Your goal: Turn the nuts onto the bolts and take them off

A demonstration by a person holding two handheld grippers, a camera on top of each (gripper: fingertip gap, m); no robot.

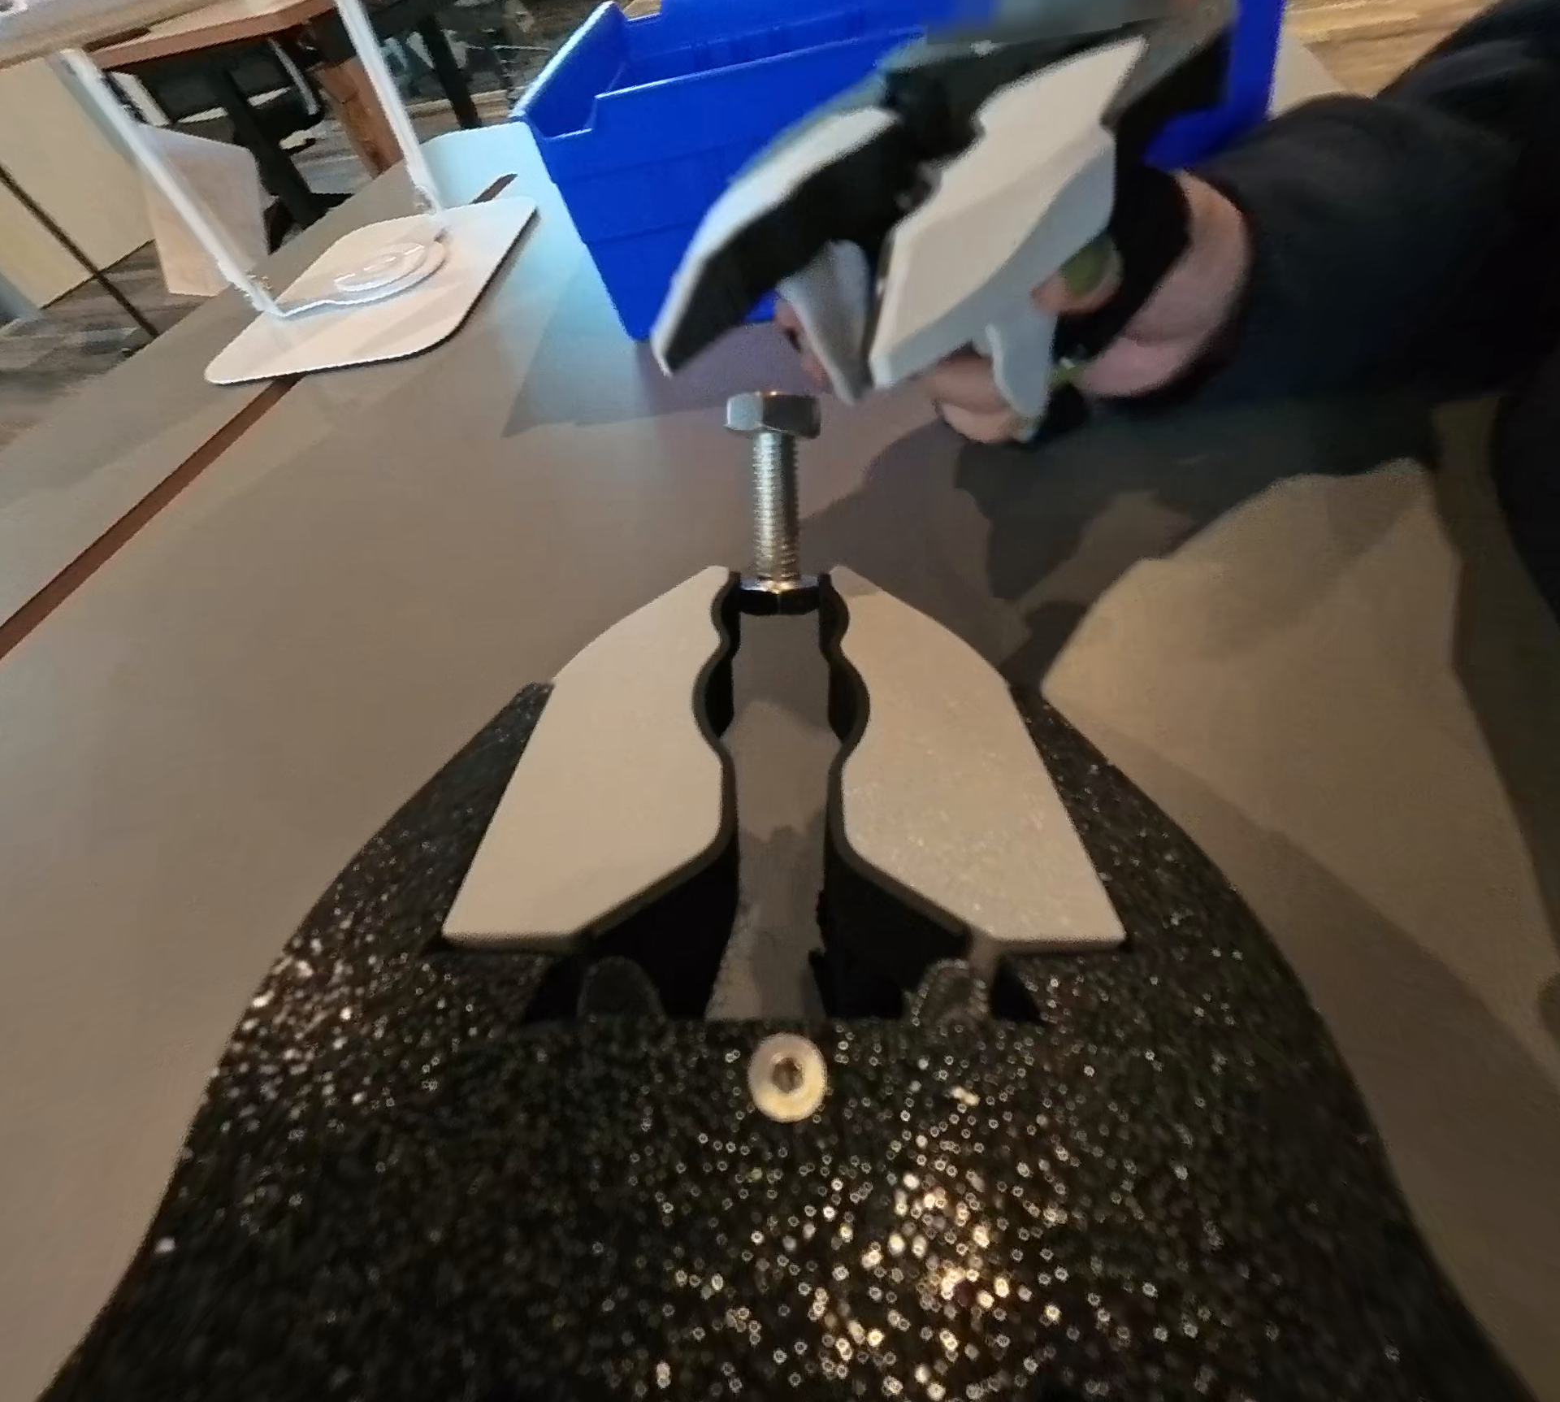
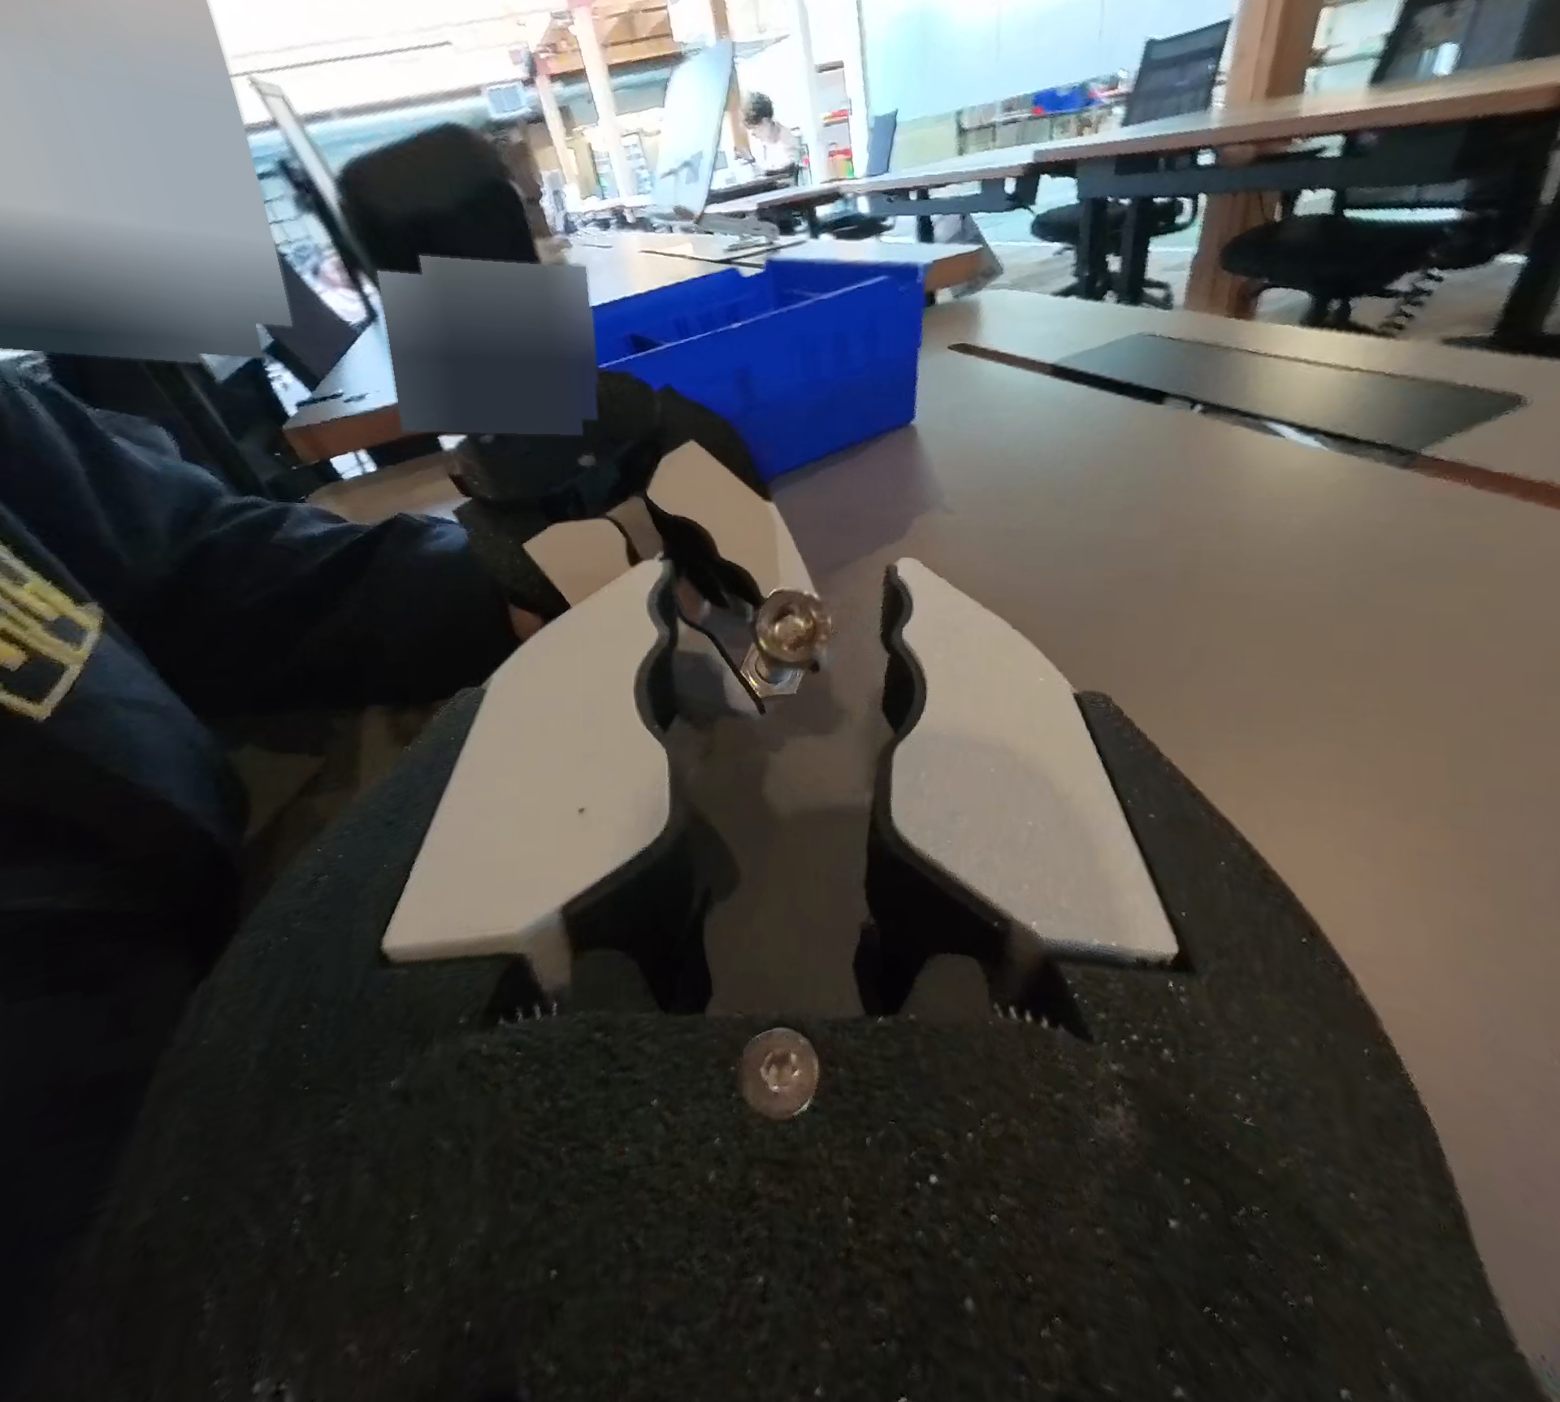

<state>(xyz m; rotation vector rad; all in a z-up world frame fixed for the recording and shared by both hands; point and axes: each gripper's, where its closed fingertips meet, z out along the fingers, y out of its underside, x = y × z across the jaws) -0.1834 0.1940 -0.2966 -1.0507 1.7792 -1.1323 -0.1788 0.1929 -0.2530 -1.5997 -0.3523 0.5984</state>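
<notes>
A silver bolt [image 1: 775,509] stands upright over the grey table [image 1: 253,686]. My left gripper [image 1: 777,589] is shut on the hex head at its lower end. A silver nut [image 1: 772,417] sits at the top of the thread. My right gripper [image 1: 768,365] is open, tilted down, and hovers just above the nut without touching it. In the right wrist view the nut [image 2: 791,631] lies between the open fingertips of my right gripper [image 2: 777,576], with the thread end showing in its middle. The left gripper [image 2: 751,673] holds the bolt head from the left.
A blue plastic bin [image 1: 743,120] stands on the table behind the bolt and also shows in the right wrist view [image 2: 802,382]. A clear sign stand on a white base [image 1: 371,281] is at the far left. A dark inset panel [image 2: 1291,390] lies at the right. A person's hand [image 1: 1182,314] holds the right gripper. The tips of one gripper are about 5 centimetres away from the tips of the other.
</notes>
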